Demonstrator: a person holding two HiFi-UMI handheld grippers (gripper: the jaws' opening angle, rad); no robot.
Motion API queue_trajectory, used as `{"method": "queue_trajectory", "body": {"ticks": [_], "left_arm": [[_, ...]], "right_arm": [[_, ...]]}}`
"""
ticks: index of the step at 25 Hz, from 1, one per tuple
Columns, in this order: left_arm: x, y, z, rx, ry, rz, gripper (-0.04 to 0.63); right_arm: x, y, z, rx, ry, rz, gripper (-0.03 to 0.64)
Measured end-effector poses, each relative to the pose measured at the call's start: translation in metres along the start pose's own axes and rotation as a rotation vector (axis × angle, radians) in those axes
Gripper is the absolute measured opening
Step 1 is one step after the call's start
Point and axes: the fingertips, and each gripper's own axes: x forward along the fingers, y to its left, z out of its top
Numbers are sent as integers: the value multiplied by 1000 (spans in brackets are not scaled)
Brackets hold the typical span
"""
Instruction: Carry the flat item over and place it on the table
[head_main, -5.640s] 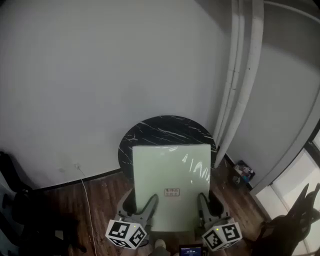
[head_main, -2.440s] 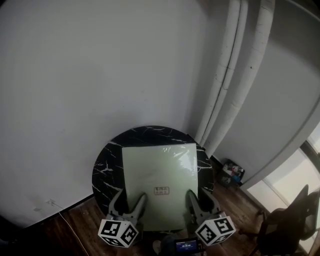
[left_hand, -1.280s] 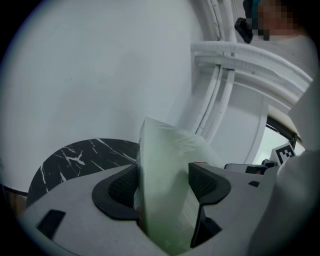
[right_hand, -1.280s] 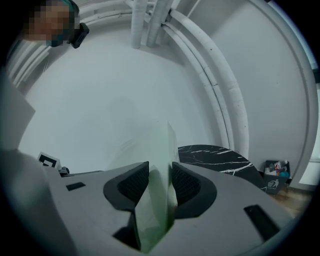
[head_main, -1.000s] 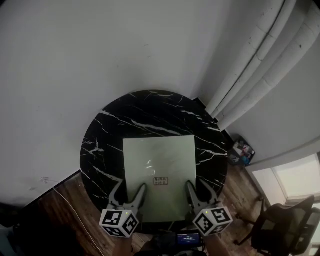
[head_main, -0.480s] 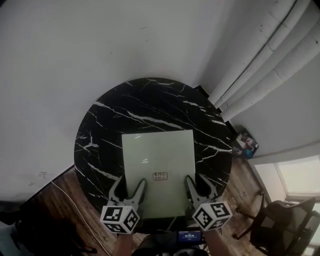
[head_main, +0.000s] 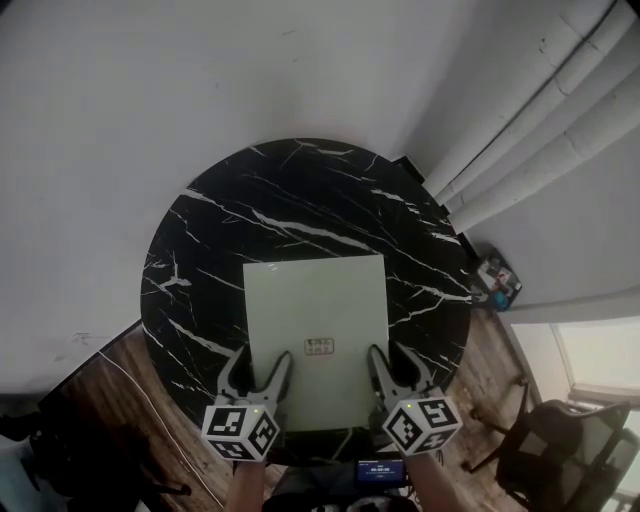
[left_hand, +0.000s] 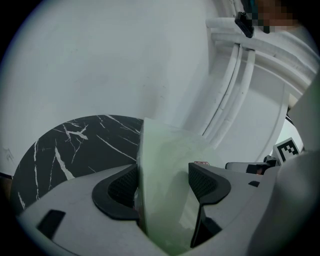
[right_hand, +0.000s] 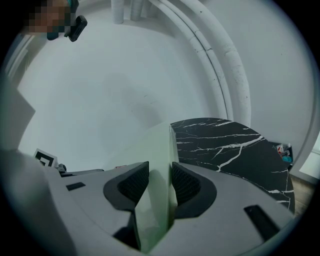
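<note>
The pale green flat panel (head_main: 315, 320) sits over the round black marble table (head_main: 300, 190), covering its 6 o'clock half. Whether it rests on the top I cannot tell. A small label (head_main: 319, 347) sits near its 6 o'clock edge. The left gripper (head_main: 260, 362) clamps that edge at 7 o'clock and the right gripper (head_main: 395, 358) at 5 o'clock, each with its jaws narrowed onto the panel. White pipes (head_main: 540, 110) run at 2 o'clock.
</note>
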Motion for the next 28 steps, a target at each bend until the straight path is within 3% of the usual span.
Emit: {"method": "queue_trajectory", "body": {"ticks": [16, 28], "left_arm": [[25, 11, -30, -15, 86, 55, 328], [28, 12, -32, -9, 89, 66, 328]], "right_arm": [[24, -23, -28, 13, 88, -19, 126], [28, -27, -30, 7, 84, -10, 126]]}}
